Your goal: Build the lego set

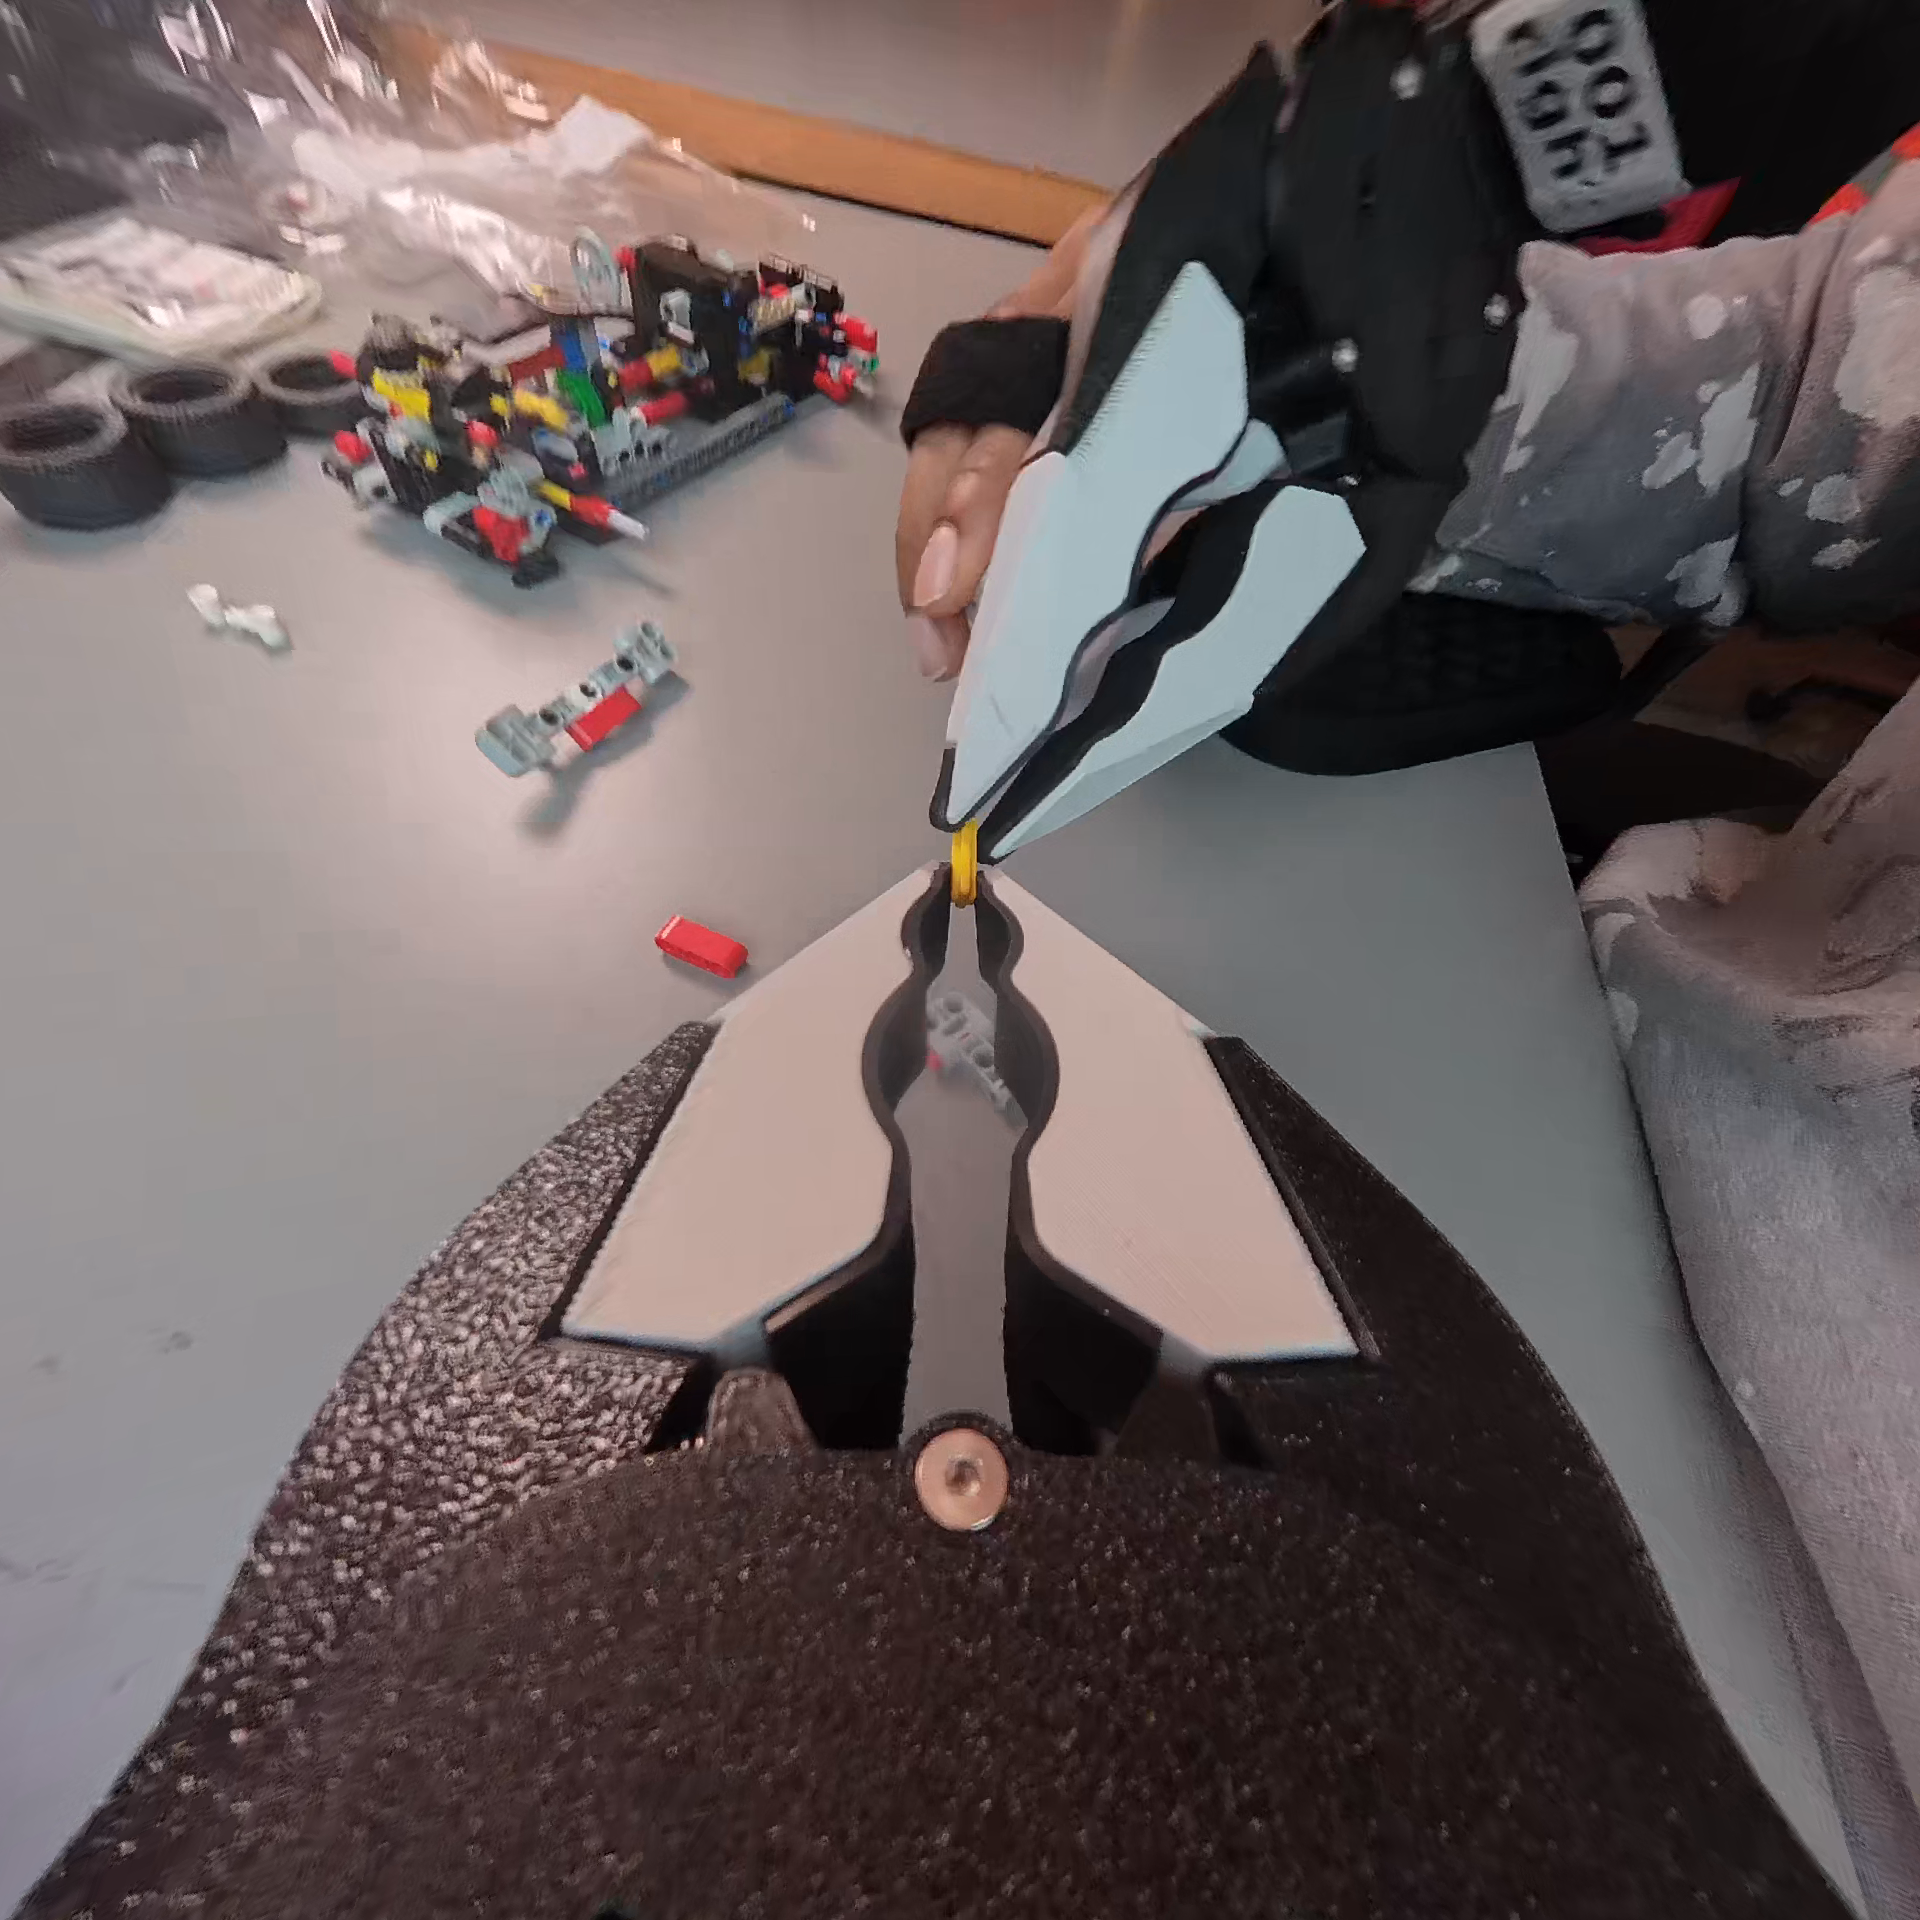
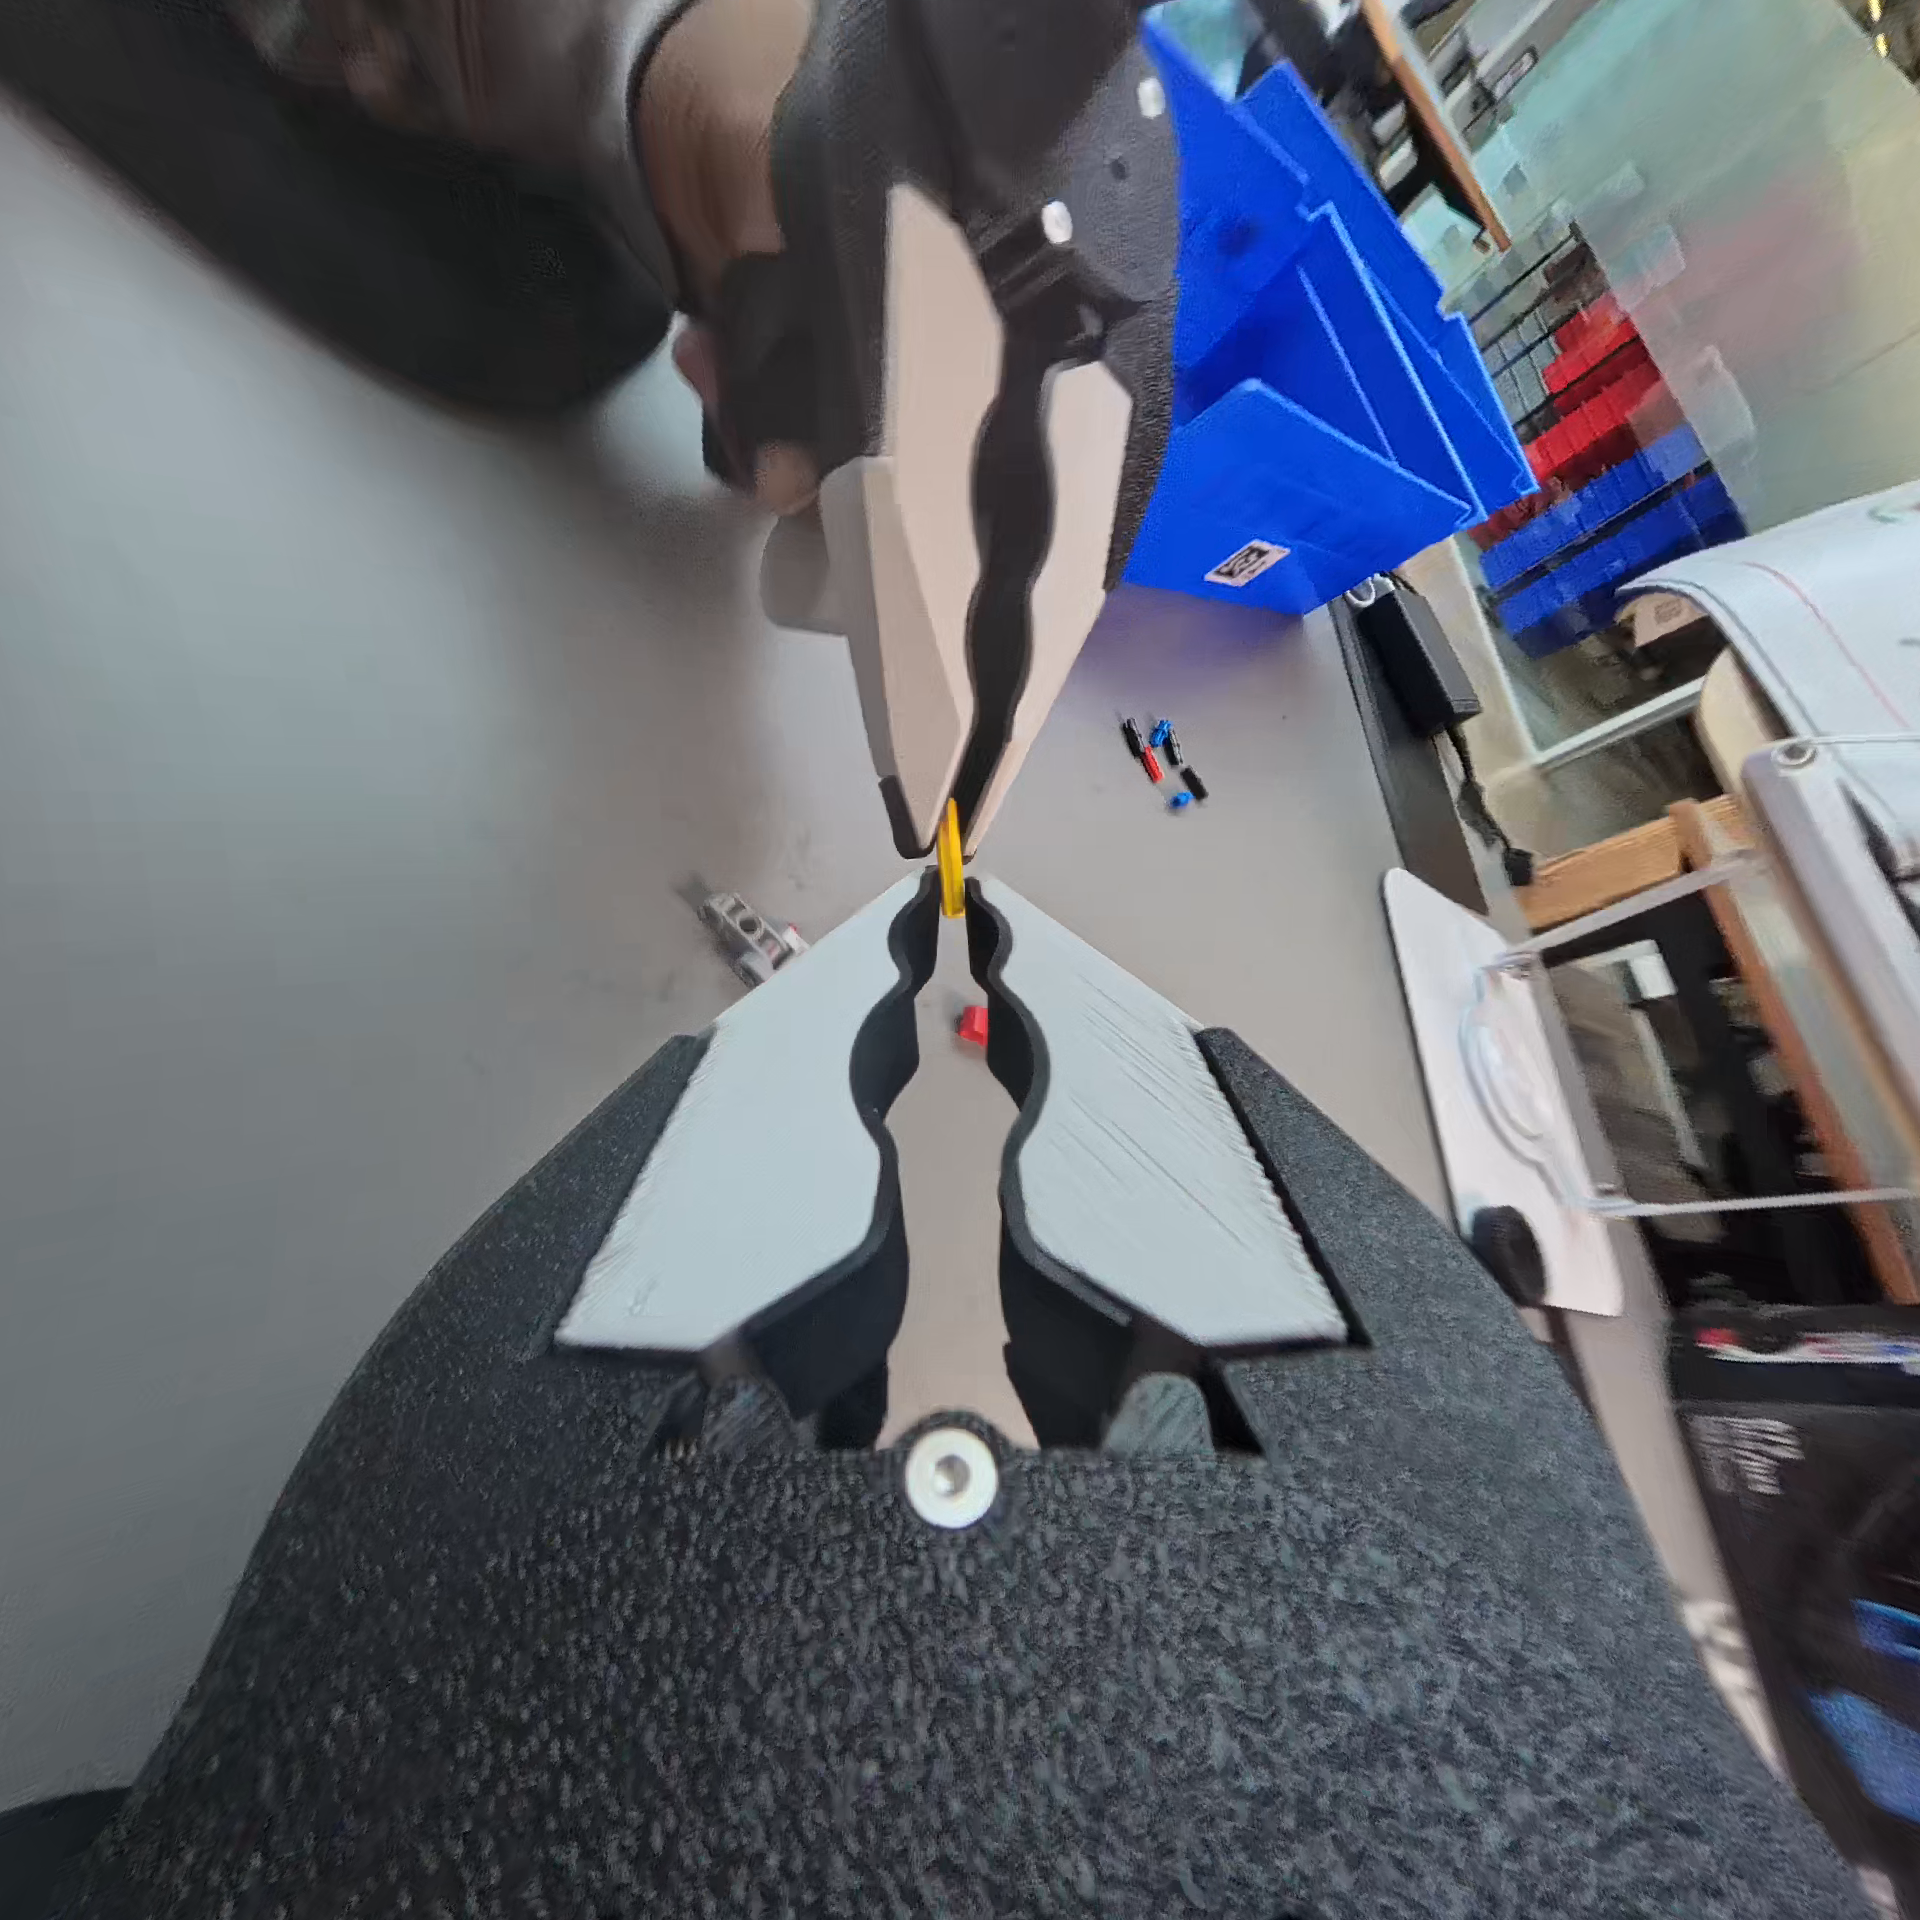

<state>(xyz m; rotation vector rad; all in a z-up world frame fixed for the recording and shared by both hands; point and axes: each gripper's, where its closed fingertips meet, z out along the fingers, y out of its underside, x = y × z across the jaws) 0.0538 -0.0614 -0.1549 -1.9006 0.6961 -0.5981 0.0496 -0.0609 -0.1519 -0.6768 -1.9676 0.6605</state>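
Note:
A small thin yellow Lego piece point(image 1: 964, 864) hangs in the air above the grey table point(image 1: 312, 1039), pinched from both ends. My left gripper point(image 1: 962, 891) is shut on its lower end. My right gripper point(image 1: 971, 831) comes down from the upper right and is shut on its upper end. In the right wrist view the same yellow piece point(image 2: 950, 862) sits between my right gripper point(image 2: 948, 896) and the left gripper point(image 2: 943, 840) opposite. The partly built multicoloured model point(image 1: 613, 384) stands far left on the table.
Three black tyres point(image 1: 135, 426) and clear plastic bags point(image 1: 416, 177) lie by the model. A grey-and-red subassembly point(image 1: 582, 707), a red piece point(image 1: 701, 945) and a grey beam point(image 1: 971, 1044) lie loose. Small pins point(image 2: 1164, 753) and blue bins point(image 2: 1320, 343) are at the far side. Less than 4 cm separates the two grippers' tips.

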